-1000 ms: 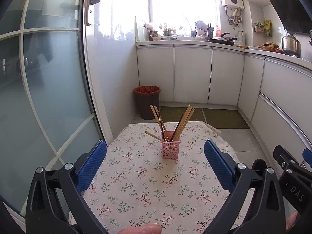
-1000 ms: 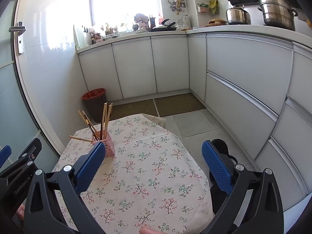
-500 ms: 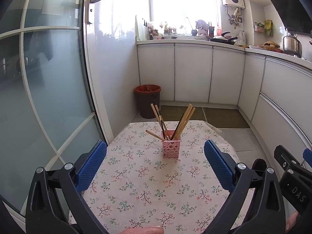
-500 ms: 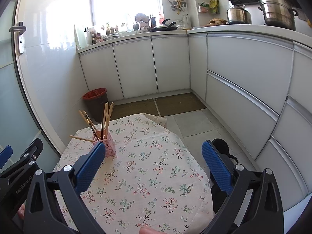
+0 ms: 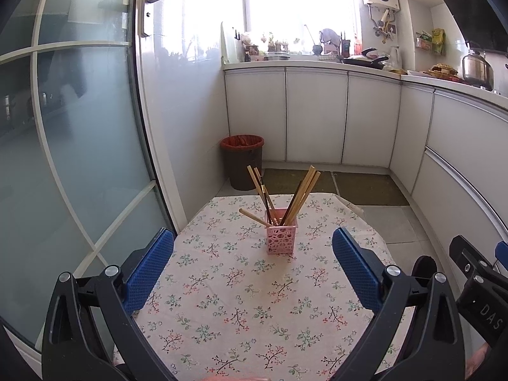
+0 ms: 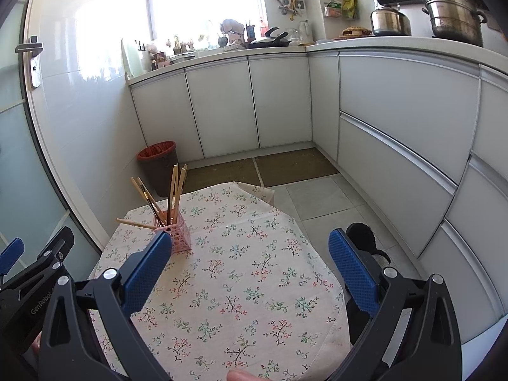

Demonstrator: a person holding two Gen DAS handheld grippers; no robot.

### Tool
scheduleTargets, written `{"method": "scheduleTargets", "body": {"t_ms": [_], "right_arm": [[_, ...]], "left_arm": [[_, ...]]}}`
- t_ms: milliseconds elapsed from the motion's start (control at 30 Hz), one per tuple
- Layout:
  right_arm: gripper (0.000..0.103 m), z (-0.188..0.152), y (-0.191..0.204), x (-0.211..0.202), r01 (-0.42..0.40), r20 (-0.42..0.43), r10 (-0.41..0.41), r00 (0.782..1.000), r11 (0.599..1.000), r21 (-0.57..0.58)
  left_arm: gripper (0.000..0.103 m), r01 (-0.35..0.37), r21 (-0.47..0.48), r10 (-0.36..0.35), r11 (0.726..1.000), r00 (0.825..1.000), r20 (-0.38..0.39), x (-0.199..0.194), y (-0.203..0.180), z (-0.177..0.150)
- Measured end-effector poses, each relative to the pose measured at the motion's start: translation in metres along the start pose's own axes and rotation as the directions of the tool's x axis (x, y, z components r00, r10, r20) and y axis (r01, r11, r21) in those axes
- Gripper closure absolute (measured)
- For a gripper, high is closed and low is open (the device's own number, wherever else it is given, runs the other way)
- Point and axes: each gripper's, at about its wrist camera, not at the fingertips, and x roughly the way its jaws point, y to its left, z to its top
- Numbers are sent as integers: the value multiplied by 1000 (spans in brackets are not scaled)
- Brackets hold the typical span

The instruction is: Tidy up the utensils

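Note:
A pink perforated holder [image 5: 281, 237] stands upright on the flowered tablecloth [image 5: 254, 289], with several wooden and dark chopsticks [image 5: 301, 194] leaning out of it. My left gripper [image 5: 253, 263] hangs open over the near part of the table, well short of the holder, nothing between its blue pads [image 5: 149, 263]. In the right wrist view the holder [image 6: 178, 233] and chopsticks [image 6: 174, 190] sit at the far left, partly behind the left blue pad [image 6: 144, 274]. My right gripper [image 6: 250, 268] is open and empty over the table's right half.
A brown bin with a red liner [image 5: 243, 161] stands on the floor beyond the table. White cabinets [image 6: 397, 133] run along the back and right. A frosted glass door [image 5: 73, 146] is close on the left. A dark slipper [image 6: 365, 238] lies right of the table.
Both views have drifted slightly back and up; the holder sits a little farther off. Neither gripper's opening has changed.

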Motion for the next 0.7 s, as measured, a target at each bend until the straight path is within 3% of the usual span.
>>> {"method": "scheduleTargets", "body": {"t_ms": [433, 533, 700], "right_arm": [[7, 1, -1, -2, -1, 1, 1, 1000, 1000, -1], [7, 1, 0, -2, -1, 1, 1, 1000, 1000, -1], [7, 0, 0, -1, -5, 0, 5, 1000, 1000, 1]], "left_arm": [[15, 0, 25, -2, 1000, 999, 51, -5, -3, -1], [7, -10, 7, 10, 1000, 999, 45, -5, 1, 1], [7, -2, -6, 2, 1000, 999, 38, -5, 3, 2]]}}
